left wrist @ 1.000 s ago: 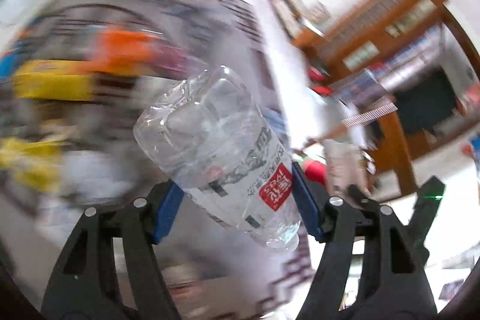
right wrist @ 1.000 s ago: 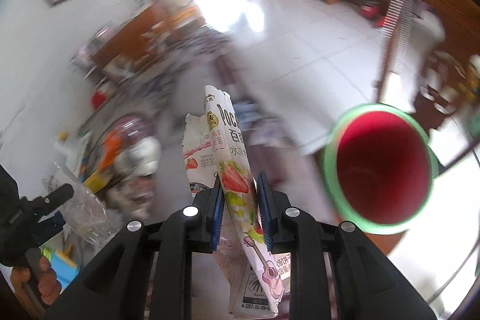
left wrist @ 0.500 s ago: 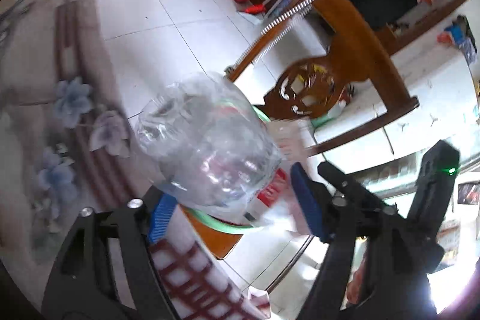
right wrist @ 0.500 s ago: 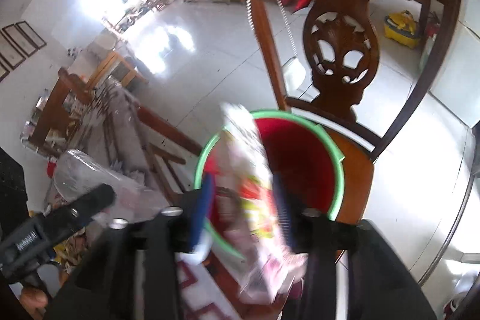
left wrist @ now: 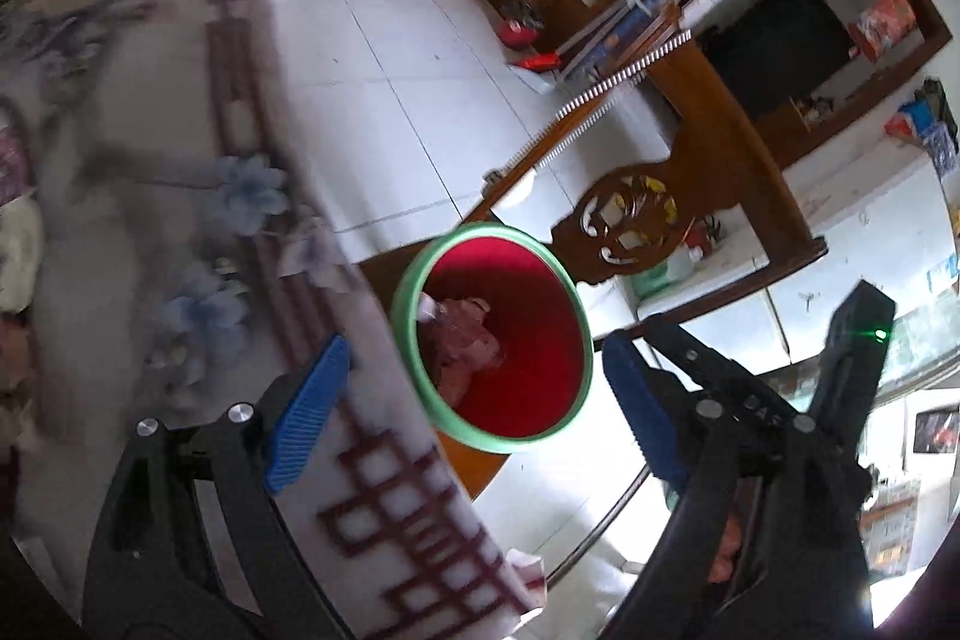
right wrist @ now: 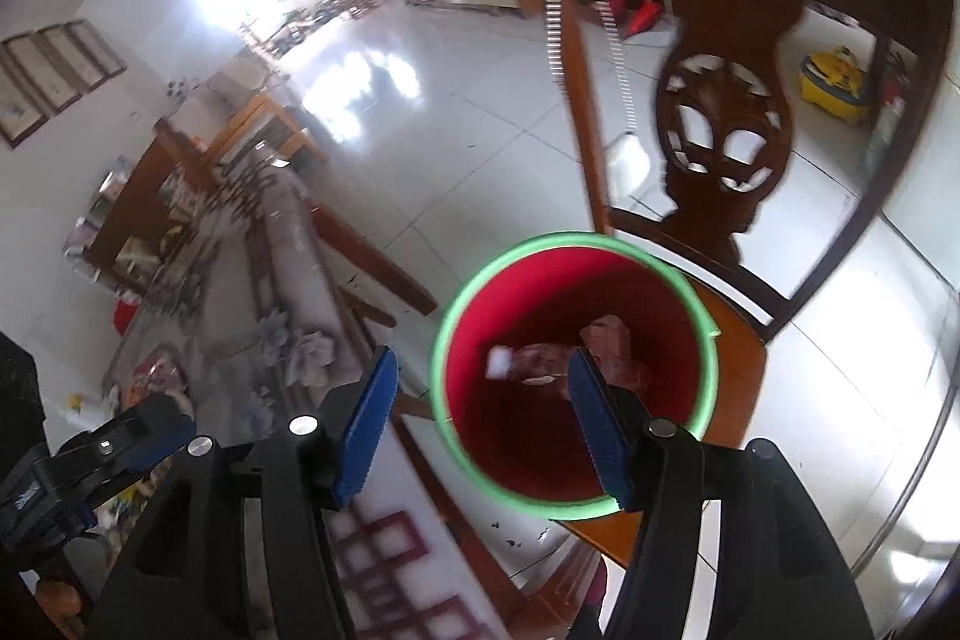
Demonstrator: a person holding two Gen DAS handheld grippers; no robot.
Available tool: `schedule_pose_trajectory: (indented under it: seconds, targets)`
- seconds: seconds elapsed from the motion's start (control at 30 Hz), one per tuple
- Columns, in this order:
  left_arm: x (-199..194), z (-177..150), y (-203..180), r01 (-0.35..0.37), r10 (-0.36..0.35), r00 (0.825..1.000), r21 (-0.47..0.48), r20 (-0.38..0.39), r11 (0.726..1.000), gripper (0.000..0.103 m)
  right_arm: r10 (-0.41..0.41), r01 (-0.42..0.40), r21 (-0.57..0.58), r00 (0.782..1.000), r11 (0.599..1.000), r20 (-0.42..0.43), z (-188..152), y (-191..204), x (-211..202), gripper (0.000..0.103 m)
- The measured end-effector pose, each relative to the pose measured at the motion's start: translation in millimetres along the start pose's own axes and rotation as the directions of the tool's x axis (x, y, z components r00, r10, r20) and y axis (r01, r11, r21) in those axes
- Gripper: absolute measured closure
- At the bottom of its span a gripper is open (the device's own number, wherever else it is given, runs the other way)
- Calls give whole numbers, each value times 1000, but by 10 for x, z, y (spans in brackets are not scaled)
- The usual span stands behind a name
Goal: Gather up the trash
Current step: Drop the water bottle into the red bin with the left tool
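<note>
A red bin with a green rim stands on a wooden chair seat beside the table; it also shows in the right wrist view. Crumpled trash lies inside it, seen in the right wrist view too. My left gripper is open and empty, hovering over the bin. My right gripper is open and empty, also above the bin's mouth. The right gripper's body shows at the right of the left wrist view.
The table with a flowered cloth runs along the left, its edge close to the bin. The carved wooden chair back rises behind the bin. Tiled floor lies beyond. More clutter sits farther along the table.
Both grippers swung from the table to above the bin and opened. The plastic bottle left the left gripper and the snack wrapper left the right; both are gone from the jaws.
</note>
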State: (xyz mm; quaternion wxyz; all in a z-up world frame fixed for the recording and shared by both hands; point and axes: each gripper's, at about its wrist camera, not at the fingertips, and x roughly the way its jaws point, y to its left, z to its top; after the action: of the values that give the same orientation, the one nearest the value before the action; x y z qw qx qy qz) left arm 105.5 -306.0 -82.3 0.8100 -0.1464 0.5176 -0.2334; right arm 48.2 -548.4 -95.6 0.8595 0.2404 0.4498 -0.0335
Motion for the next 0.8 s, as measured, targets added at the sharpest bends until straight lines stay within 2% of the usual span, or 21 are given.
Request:
schedule_pose_trajectory:
  seconds: [0.17,0.4,0.6,0.8]
  targets:
    - [-511,-197,232,-68,68,994,-5,83,998,15,44,-48,-104,998,993,-38,-106,472,105,41]
    - [-1056,-587,674,-159,166,976,-61,138,985,15,100,-132,-238,985,962,-139,-388,1180,363,41]
    - [-1492,-909,1230,-171,185,975,-115,123,979,14,119,-177,-330,975,927,-190,-746,1809,449,40]
    - [-1908,-1231,1673,-169,172,984,-53,52,984,11,109,-190,-361,966,913,-233,-1133,2242,462,39]
